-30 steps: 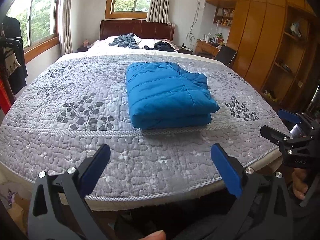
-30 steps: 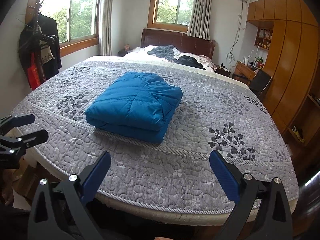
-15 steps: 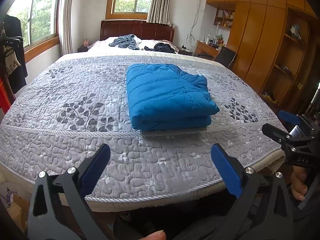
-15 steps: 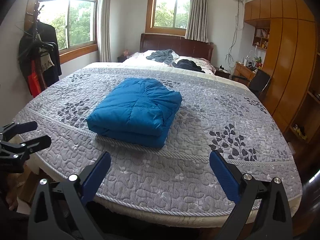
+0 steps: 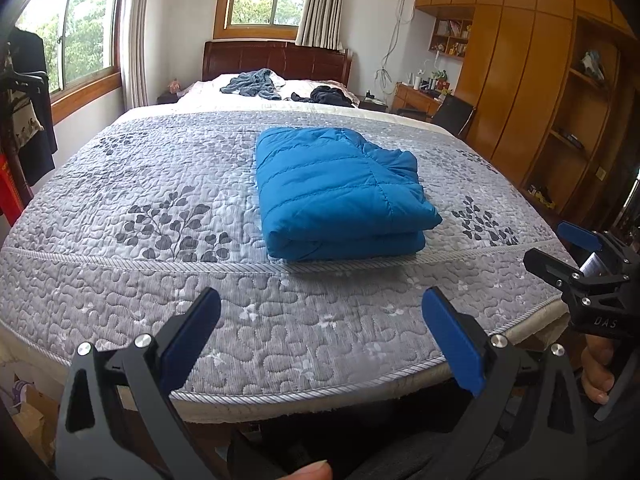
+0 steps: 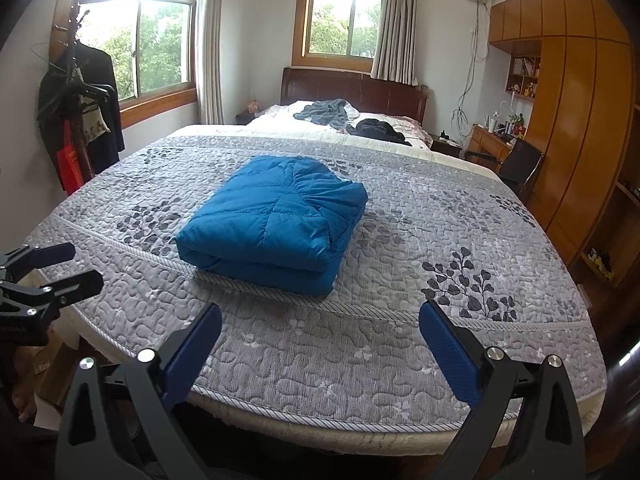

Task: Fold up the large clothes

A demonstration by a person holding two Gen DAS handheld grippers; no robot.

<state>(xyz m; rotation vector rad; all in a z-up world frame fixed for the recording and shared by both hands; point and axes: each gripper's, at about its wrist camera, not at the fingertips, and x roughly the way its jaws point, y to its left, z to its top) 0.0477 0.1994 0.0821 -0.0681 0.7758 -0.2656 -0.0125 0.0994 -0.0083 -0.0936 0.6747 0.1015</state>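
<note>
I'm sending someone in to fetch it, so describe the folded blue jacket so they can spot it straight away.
Look at the big bed with the grey quilted bedspread. Near its foot end lies the blue jacket, a puffy quilted garment folded into a neat thick rectangle. The only other clothes are a grey-blue garment and a dark garment, both crumpled up by the headboard.

You see a big blue puffy jacket (image 5: 340, 192) lying on the gray quilted bed cover (image 5: 140, 184). It is folded up into a thick, neat, almost square bundle with two fat layers, one on top of the other. Stitched lines run across its top. The folded edge faces the near edge of the bed, just behind the rope-like seam. The far right corner looks bunched and wrinkly. It sits flat near the middle of the cover.
</note>
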